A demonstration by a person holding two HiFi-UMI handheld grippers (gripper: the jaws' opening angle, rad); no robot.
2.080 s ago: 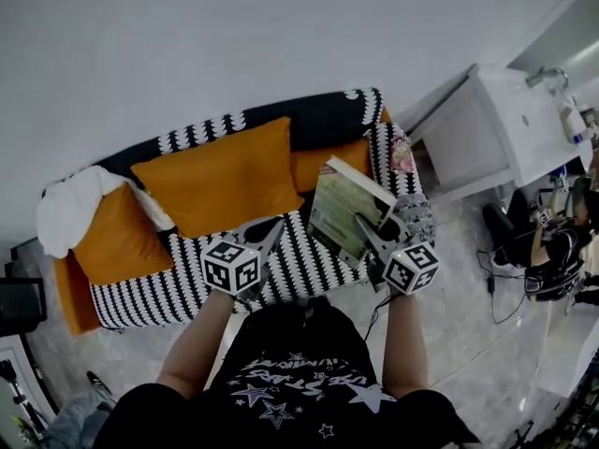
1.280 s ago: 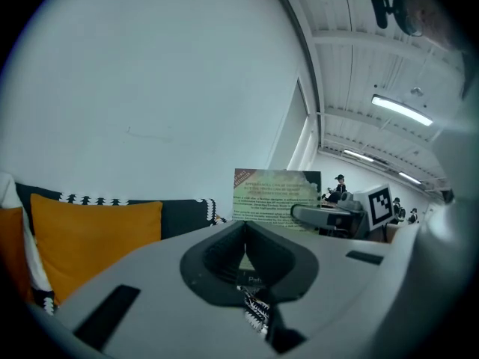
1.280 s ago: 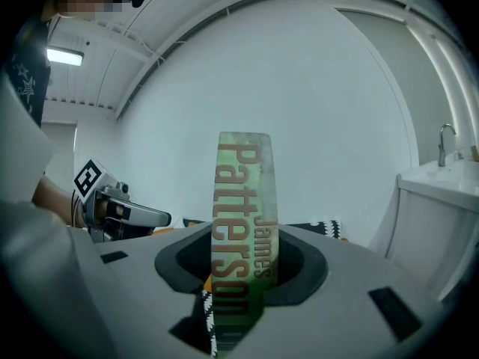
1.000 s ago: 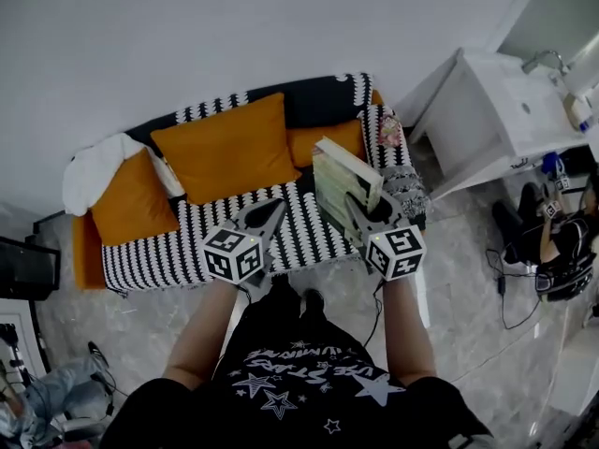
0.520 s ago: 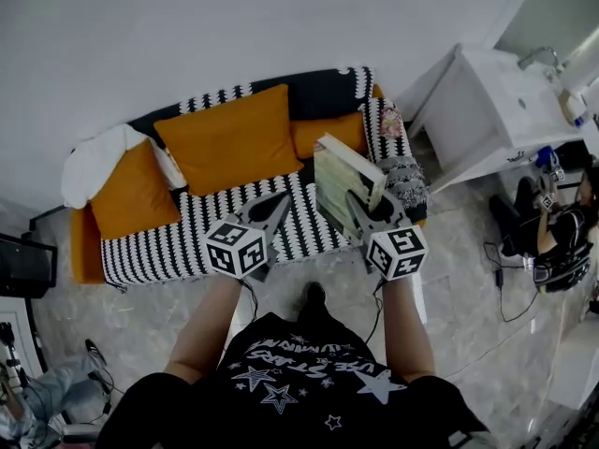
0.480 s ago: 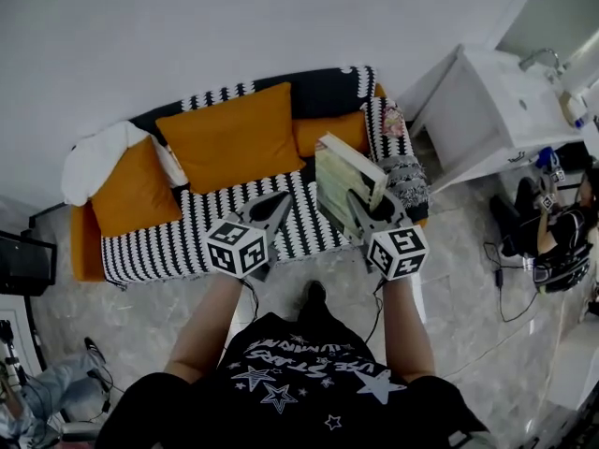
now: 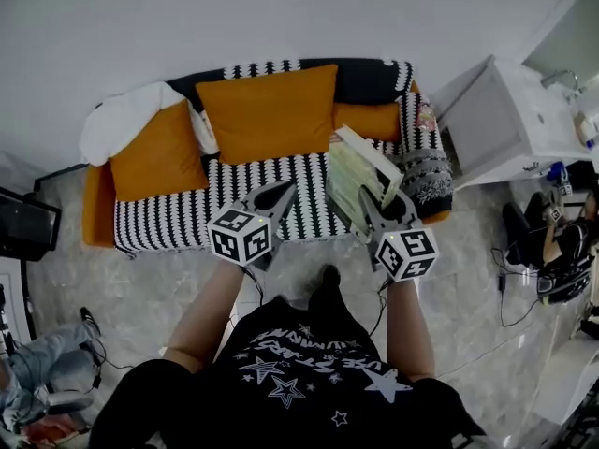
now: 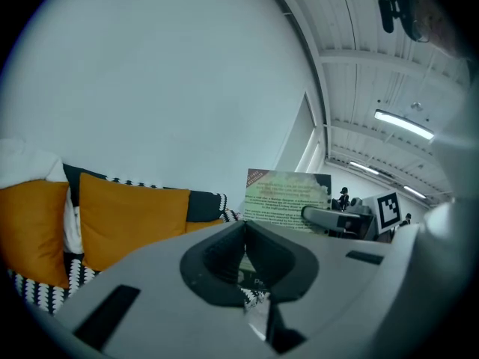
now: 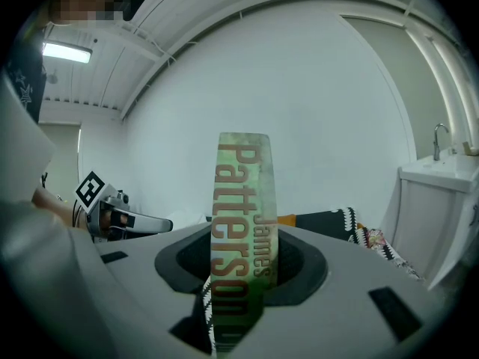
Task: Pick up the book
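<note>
Nearest the head camera, I held both grippers out above a pale marbled floor (image 7: 122, 279). My left gripper (image 7: 278, 195), just left of centre, had its jaws pressed together with nothing between them. My right gripper (image 7: 372, 202), just right of centre, was clamped on the book (image 7: 359, 168). The book stood on end between the jaws, its green spine facing that gripper's camera. In the head view it overlapped the right end of the sofa (image 7: 281, 181). The sofa, under a black-and-white striped cover, ran across mid-frame and carried orange cushions (image 7: 269, 110) and, at upper left, a white cloth (image 7: 120, 122). A white cabinet (image 7: 505, 124) stood at right, with a plain pale wall (image 7: 281, 17) filling the top.
</note>
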